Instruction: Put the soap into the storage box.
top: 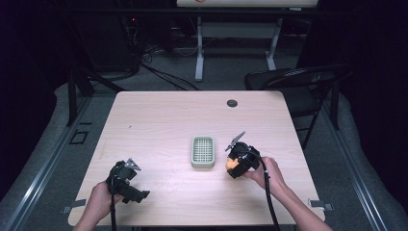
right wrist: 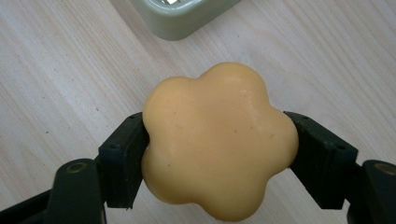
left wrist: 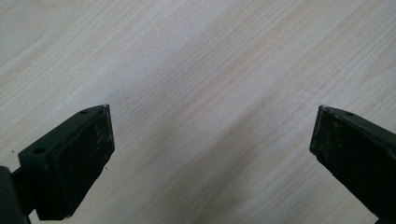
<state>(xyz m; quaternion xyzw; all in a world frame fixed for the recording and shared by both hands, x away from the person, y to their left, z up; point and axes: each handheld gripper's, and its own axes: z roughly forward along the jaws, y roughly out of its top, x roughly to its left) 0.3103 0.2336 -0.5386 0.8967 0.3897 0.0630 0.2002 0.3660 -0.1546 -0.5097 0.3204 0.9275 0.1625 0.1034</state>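
Note:
An orange flower-shaped soap [right wrist: 219, 140] sits between the black jaws of my right gripper [right wrist: 217, 161], which is shut on it from both sides just above the wooden table. From above, that soap [top: 232, 164] peeks out at the left of the right gripper [top: 236, 163], just right of a pale green soap dish [top: 202, 151] with a ridged grid inside. One corner of the dish [right wrist: 180, 18] lies just beyond the soap. My left gripper [top: 129, 180] rests near the table's front left; its jaws [left wrist: 210, 154] stand wide open over bare wood.
The light wooden table [top: 163, 120] has a small dark grommet [top: 232, 103] near its far edge. A black folding chair [top: 296, 84] stands at the far right corner. Another desk's legs and cables lie on the floor behind.

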